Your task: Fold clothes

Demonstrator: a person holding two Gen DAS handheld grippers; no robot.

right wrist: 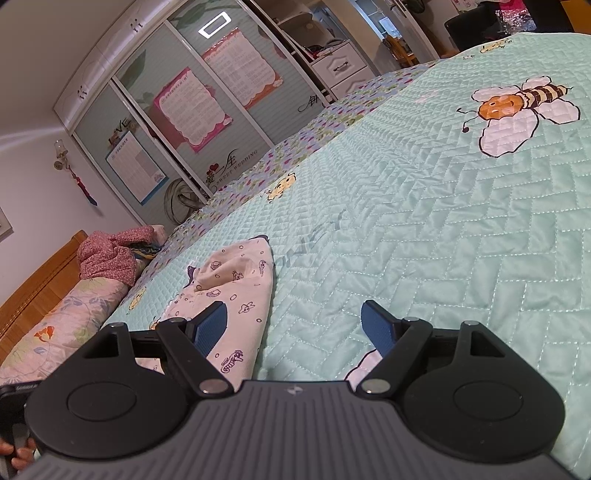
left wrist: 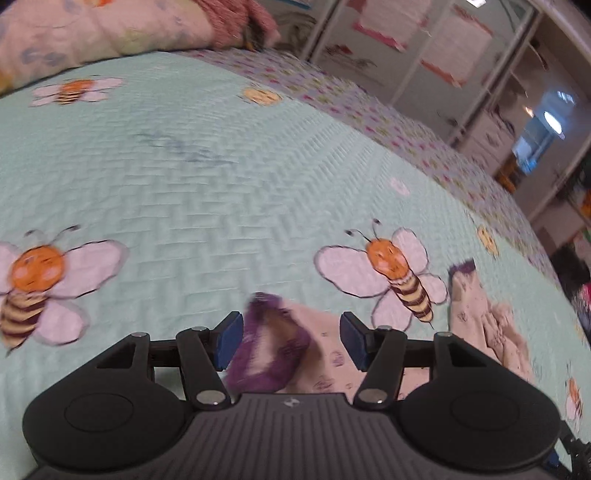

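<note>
The right hand-held gripper [right wrist: 295, 328] hangs with jaws apart over the mint quilted bed [right wrist: 424, 236], its left finger above the cream printed garment [right wrist: 240, 288].

Left wrist view: motion blur thruout, worst at the wardrobe [left wrist: 436, 55] at 1-2 o'clock; bee prints smeared. Right wrist view sharp, evenly lit, soft indoor light. Ceiling lamp glare reflected in wardrobe door [right wrist: 214, 23] at 11 o'clock. Fisheye bends edges in both. Shadows faint.
</note>
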